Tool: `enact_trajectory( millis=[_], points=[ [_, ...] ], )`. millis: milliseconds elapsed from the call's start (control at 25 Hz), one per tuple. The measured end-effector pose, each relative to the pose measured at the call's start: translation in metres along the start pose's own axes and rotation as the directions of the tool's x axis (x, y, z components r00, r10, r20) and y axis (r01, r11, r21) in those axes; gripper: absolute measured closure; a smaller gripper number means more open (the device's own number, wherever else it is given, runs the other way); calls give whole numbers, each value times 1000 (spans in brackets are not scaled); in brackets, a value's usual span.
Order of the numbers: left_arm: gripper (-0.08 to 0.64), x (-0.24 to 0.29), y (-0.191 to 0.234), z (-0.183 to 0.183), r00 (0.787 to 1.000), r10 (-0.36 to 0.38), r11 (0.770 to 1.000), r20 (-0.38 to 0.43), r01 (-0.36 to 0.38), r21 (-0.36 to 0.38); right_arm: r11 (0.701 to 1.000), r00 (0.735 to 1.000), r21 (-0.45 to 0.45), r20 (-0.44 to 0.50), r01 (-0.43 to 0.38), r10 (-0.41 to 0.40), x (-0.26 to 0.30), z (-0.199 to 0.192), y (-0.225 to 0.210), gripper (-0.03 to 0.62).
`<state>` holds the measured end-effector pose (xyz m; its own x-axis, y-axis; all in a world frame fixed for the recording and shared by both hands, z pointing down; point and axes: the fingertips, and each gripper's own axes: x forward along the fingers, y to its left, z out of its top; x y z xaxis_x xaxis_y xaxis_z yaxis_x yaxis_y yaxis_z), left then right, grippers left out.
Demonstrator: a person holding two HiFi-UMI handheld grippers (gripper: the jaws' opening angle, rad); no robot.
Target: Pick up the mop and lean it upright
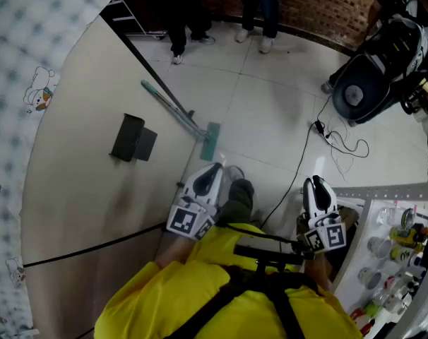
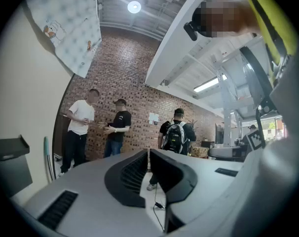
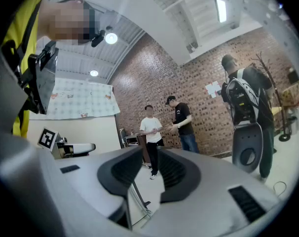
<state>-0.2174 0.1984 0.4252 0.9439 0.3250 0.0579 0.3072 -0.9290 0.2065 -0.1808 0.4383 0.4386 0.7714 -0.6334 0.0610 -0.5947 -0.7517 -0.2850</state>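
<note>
The mop leans against the beige wall. Its teal head (image 1: 209,141) rests on the white tiled floor and its handle (image 1: 168,106) slants up along the wall. In the left gripper view the teal handle (image 2: 47,158) shows at the far left. My left gripper (image 1: 215,167) hovers just short of the mop head, shut and empty (image 2: 148,153). My right gripper (image 1: 316,182) is held further right, away from the mop. Its jaws (image 3: 149,154) stand slightly apart with nothing between them. A thin pole (image 3: 137,201) shows far off through the gap.
A grey box (image 1: 133,138) is fixed to the wall left of the mop. A black cable (image 1: 299,168) trails across the floor to a wheeled machine (image 1: 373,76). A shelf with bottles (image 1: 401,242) stands at the right. Several people (image 1: 177,6) stand by the brick wall.
</note>
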Motion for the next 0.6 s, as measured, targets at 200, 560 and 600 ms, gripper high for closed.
enact_trajectory(
  millis=[200,560,600],
  points=[
    [558,87,62,14,1000,10,1000,8,-10,-21,998,998,-35,-37,-51,49,89,22,-35,586],
    [560,154,200,70,970,221,975,104,-218,-43,950,956,-131,-118,-283,268,281,53,-34,586],
    [559,149,216,71,955,276,961,111,-272,-54,933,940,-143,-135,-331,313,303,51,-21,582]
  ],
)
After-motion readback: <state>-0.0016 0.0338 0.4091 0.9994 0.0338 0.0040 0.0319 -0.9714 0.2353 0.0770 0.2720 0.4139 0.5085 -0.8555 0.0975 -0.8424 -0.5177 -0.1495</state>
